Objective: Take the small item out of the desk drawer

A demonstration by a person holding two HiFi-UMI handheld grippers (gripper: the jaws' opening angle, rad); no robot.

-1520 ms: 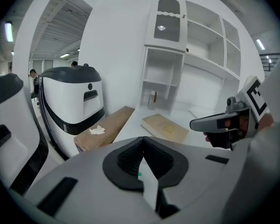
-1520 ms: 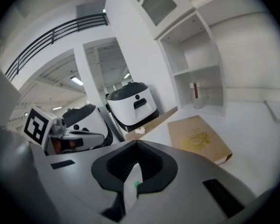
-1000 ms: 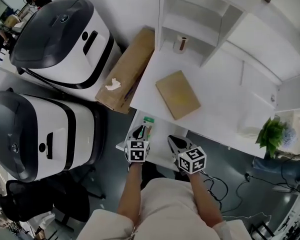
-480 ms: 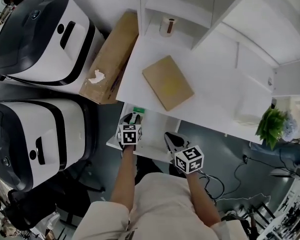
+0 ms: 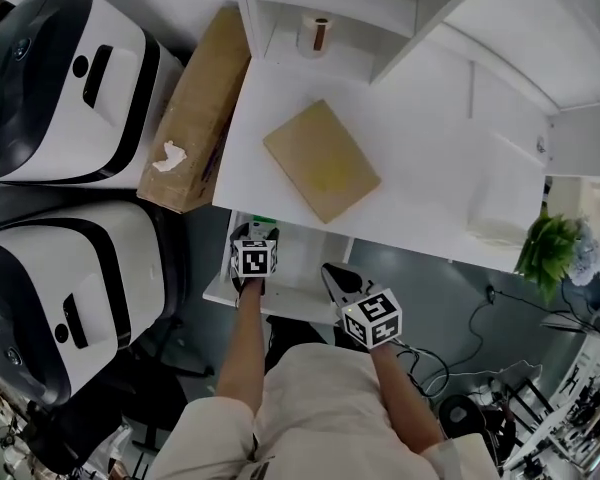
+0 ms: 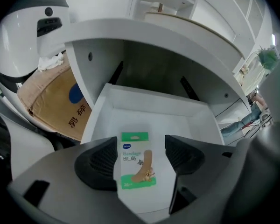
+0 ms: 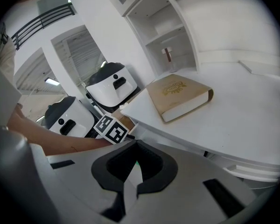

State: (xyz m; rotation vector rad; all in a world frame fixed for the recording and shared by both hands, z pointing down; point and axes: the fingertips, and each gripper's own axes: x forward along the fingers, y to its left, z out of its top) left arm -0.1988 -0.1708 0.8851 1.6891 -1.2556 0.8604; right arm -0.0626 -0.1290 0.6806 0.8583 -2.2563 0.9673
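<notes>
Left gripper (image 6: 141, 153) jaws have just been opened wide. A bandage packet (image 6: 136, 168) is seen between them, ungripped, flat in the drawer (image 6: 149, 113). Right gripper (image 7: 133, 169) is seen closed, empty.

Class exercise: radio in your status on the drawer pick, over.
Left tongs have just been opening, bandage pack between them, ungripped. Pack flat in open drawer. Right tongs shut, empty. Nothing in the way.
</notes>
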